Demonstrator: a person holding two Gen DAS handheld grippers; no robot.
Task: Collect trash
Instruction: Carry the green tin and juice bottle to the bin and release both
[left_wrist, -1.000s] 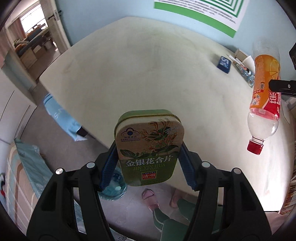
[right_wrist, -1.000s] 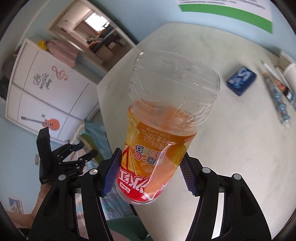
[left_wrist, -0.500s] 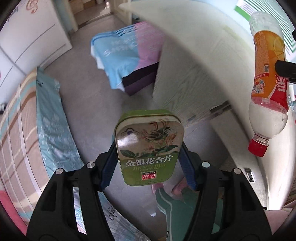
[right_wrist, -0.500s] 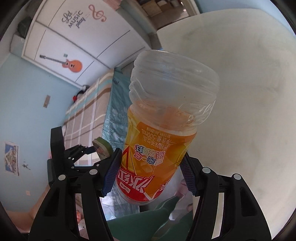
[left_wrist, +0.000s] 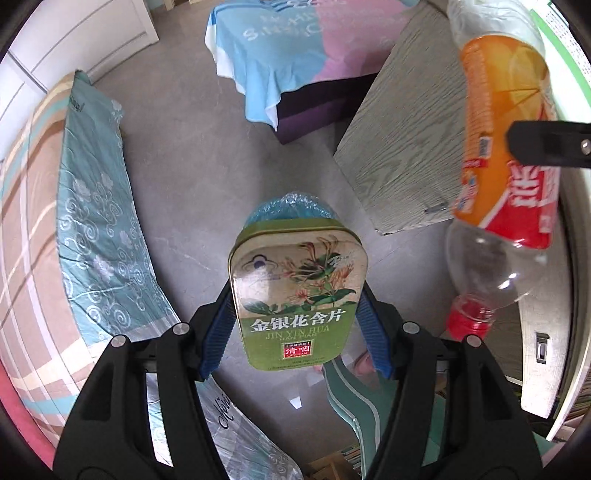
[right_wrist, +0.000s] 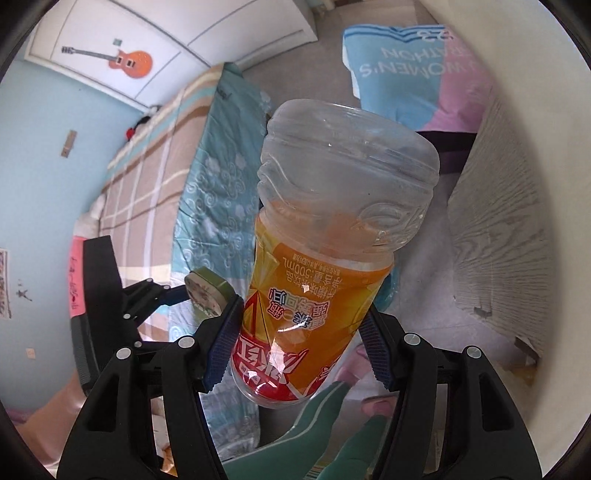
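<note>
My left gripper (left_wrist: 297, 328) is shut on a green lozenge tin (left_wrist: 297, 295) with a flower picture, its blue pads pressing both long sides. It points straight down at the grey floor, above a blue bag-lined bin (left_wrist: 290, 206) that shows just past the tin's far edge. My right gripper (right_wrist: 303, 343) is shut on an empty plastic bottle (right_wrist: 332, 240) with an orange and red label, held base away from the camera. The same bottle (left_wrist: 502, 155) hangs at the right of the left wrist view, red cap down. The left gripper with the tin (right_wrist: 205, 291) shows low and left in the right wrist view.
The wooden table's side panel (left_wrist: 402, 147) stands at right. A bed with a teal and plaid cover (left_wrist: 92, 229) runs along the left. A stool draped in blue and pink cloth (left_wrist: 295, 48) stands beyond. A person's green trouser legs (right_wrist: 325, 435) and slippers are below.
Both grippers have swung away from the tabletop and down toward the floor, each keeping its grip. The blue-lined bin has come into view under the tin.
</note>
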